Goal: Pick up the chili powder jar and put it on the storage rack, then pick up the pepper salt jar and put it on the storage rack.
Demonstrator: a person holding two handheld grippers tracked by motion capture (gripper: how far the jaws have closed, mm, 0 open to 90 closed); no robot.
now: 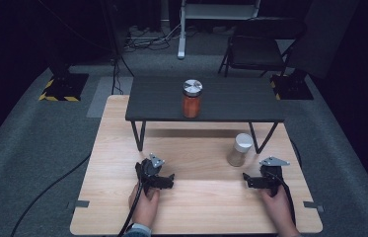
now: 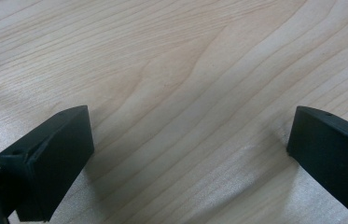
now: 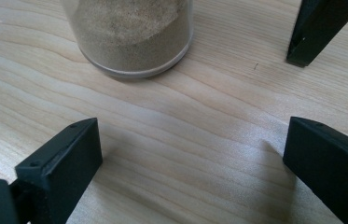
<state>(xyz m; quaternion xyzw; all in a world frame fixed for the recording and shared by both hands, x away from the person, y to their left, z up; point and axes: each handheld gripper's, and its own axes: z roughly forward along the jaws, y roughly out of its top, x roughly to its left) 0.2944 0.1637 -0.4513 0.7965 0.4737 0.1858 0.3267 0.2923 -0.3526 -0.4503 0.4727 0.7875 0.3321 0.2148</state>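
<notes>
A pale wooden worktop (image 1: 196,207) fills the lower centre of the frame, a low dark shelf (image 1: 206,101) spanning its far half, with open bare wood along the near edge. An orange-filled jar (image 1: 192,98) stands on the shelf; a sand-filled jar (image 1: 239,149) stands below, beside the shelf's right leg (image 3: 316,28). The left hand-held gripper (image 1: 167,181) and right hand-held gripper (image 1: 247,179) rest low, jaws apart and empty. Nothing seems begun; a reach for the nearby sand-filled jar looks likeliest, minding the leg

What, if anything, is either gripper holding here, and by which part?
Nothing is held. The left gripper and right gripper both stand open over bare wood; the sand-filled jar stands untouched ahead of the right one.
</notes>
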